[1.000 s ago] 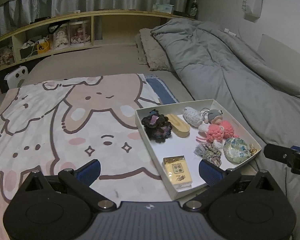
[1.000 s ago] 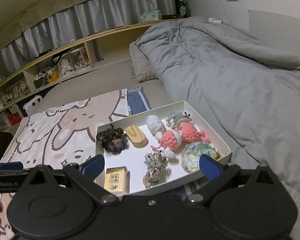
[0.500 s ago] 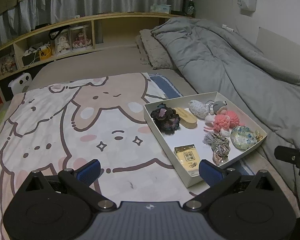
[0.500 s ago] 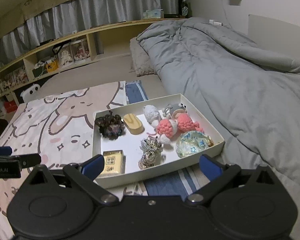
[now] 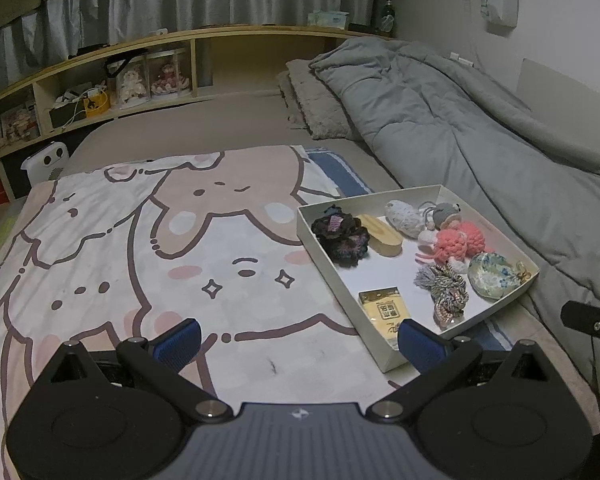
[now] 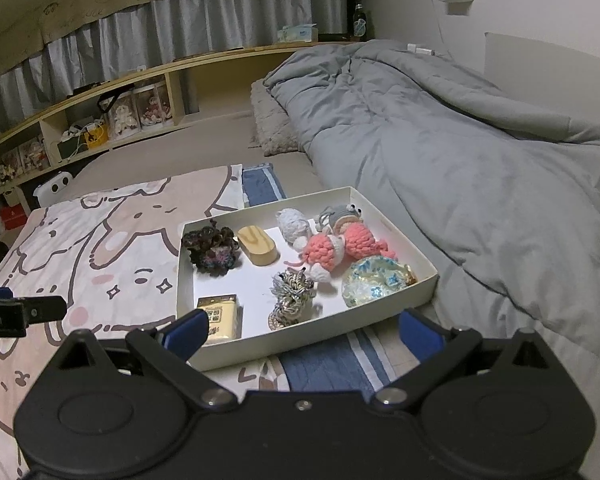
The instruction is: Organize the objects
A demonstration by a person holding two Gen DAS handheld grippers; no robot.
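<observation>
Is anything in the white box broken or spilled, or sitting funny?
Nothing looks broken or spilled. The white box sits a bit crooked on the bunny blanket, one corner over a blue striped cloth. The toys inside lie loosely, the pink crochet toy leaning against its neighbours.

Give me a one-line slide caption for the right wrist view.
Open right claw hovers before a white tray of crocheted toys and trinkets on a bed.

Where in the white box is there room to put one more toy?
Inside the white cardboard box, bare floor lies between the yellow packet, the dark crocheted flower and the grey twisted cord bundle. The right half, around the pink knitted doll, is crowded.
</observation>
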